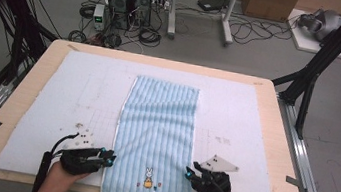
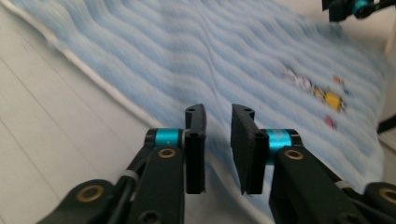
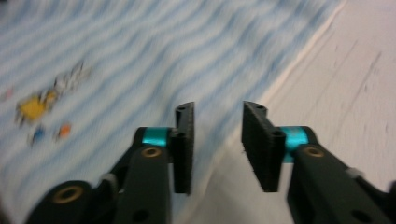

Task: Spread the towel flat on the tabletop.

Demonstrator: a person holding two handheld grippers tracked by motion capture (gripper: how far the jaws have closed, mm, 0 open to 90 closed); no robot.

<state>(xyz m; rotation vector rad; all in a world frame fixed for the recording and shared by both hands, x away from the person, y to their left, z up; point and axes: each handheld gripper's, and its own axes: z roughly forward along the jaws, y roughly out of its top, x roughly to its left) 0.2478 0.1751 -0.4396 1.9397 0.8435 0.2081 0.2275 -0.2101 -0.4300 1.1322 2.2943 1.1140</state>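
Left gripper [image 1: 108,158] low, level, jaws apart, empty at towel [image 1: 156,139] left edge, right gripper [image 1: 191,173] likewise at right edge, bare foam mat [image 1: 83,94] outside both.

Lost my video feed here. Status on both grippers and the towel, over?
Left gripper open at the towel's left edge, right gripper open at its right edge. Towel flat on the white pad, unheld. Nothing in the way.
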